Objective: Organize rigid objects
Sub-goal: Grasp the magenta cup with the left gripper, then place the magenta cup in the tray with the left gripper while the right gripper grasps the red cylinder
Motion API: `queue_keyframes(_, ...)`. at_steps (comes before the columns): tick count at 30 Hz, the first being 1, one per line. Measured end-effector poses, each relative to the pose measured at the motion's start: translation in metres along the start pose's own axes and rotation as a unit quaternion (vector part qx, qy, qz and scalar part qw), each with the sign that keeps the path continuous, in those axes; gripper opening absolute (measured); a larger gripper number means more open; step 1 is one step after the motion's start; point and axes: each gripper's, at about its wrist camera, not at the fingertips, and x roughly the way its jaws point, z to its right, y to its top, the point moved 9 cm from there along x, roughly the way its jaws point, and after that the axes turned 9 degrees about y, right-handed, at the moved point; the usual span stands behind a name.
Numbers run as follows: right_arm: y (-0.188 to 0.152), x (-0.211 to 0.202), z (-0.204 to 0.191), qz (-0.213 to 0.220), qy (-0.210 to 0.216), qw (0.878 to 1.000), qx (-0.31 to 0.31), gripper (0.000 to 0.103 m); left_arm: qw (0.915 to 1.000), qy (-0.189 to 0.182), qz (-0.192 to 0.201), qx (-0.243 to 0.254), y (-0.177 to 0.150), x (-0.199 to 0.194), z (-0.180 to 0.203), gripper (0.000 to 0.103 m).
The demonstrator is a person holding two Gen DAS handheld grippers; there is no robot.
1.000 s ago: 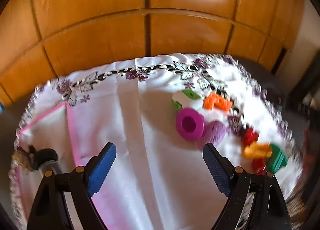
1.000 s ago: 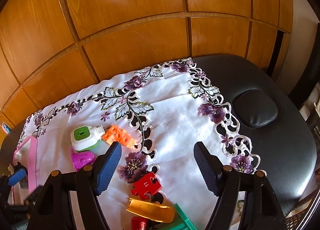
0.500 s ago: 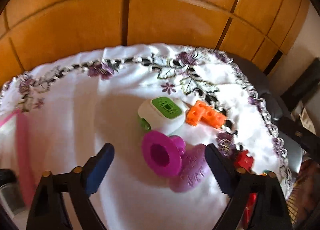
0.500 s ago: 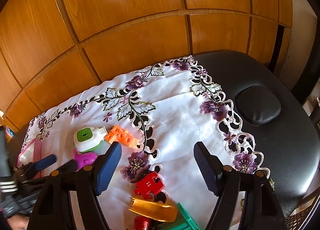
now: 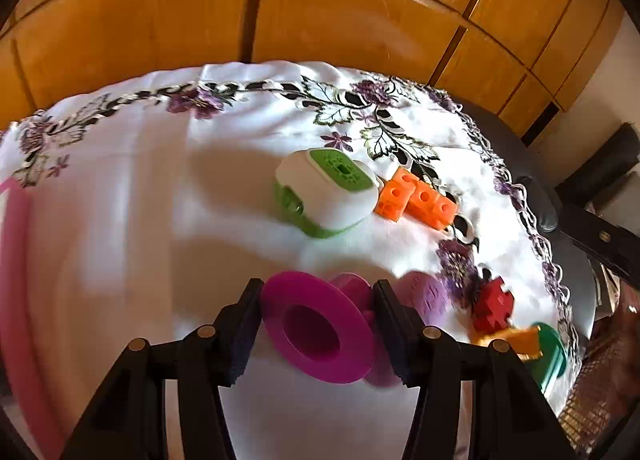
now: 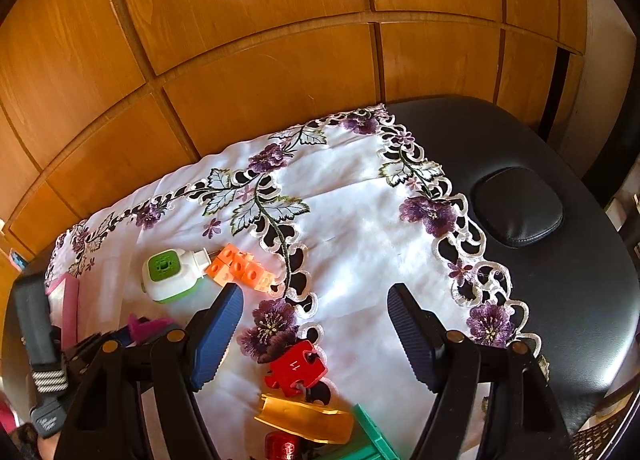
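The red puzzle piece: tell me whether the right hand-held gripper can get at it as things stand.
Probably yes. The red puzzle piece lies flat on the tablecloth just below and between the open fingers of the right hand-held gripper, nothing covering it. The yellow piece beside it crowds one edge.

Glossy varnished wood is seen on the wall panels. Embroidered white cloth is spread over a matt black padded table. Smooth plastic is shown by the magenta spool and orange blocks.
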Motion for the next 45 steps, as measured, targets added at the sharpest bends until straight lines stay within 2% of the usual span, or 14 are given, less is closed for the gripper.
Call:
queue_keyframes(4, -0.002, 0.002, 0.003, -0.008, 0.006, 1.000, 0.014, 0.076, 0.9995, 0.012, 0.024, 0.016, -0.006, -0.021, -0.003, 0.056)
queue_keyframes(12, -0.013, 0.016, 0.010, -0.047, 0.020, 0.998, 0.046, 0.076, 0.9986, 0.014, 0.049, 0.014, -0.029, -0.063, -0.014, 0.056)
queue_keyframes(16, -0.028, 0.027, 0.009, -0.089, 0.022, 0.994, 0.052, 0.076, 0.9977, 0.014, 0.064, 0.018, -0.043, -0.086, -0.020, 0.056)
queue_keyframes(20, -0.035, 0.019, 0.004, -0.098, 0.021, 0.994, 0.042, 0.076, 0.9965, 0.013, 0.081, 0.016, -0.052, -0.108, -0.032, 0.056)
queue_keyframes(23, -0.050, 0.010, -0.004, -0.128, 0.039, 0.990, 0.036, 0.076, 0.9961, 0.011, 0.087, 0.004, -0.058, -0.121, -0.044, 0.056)
queue_keyframes(26, -0.057, -0.004, -0.004, -0.132, 0.010, 0.991, 0.008, 0.076, 0.9956, 0.008, 0.093, -0.008, -0.063, -0.131, -0.057, 0.056)
queue_keyframes(30, -0.066, -0.018, 0.006, -0.148, -0.018, 0.989, 0.013, 0.076, 0.9946, 0.002, 0.100, -0.025, -0.069, -0.142, -0.071, 0.056)
queue_keyframes(36, -0.092, -0.007, 0.019, -0.219, -0.055, 0.974, 0.014, 0.076, 0.9928, -0.006, 0.110, -0.048, -0.078, -0.155, -0.089, 0.056)
queue_keyframes(38, -0.099, 0.003, 0.017, -0.246, -0.042, 0.968, 0.024, 0.072, 0.9921, -0.007, 0.113, -0.055, -0.081, -0.159, -0.096, 0.056)
queue_keyframes(40, -0.103, 0.011, 0.012, -0.262, -0.053, 0.963, 0.004, 0.062, 0.9910, -0.005, 0.118, -0.064, -0.084, -0.165, -0.104, 0.056)
queue_keyframes(41, -0.106, 0.015, 0.010, -0.269, -0.055, 0.961, -0.004, 0.060, 0.9903, -0.003, 0.121, -0.069, -0.086, -0.168, -0.111, 0.056)
queue_keyframes(45, -0.104, 0.023, -0.009, -0.254, -0.053, 0.965, -0.037, 0.058, 0.9880, 0.011, 0.126, -0.089, -0.092, -0.174, -0.136, 0.056)
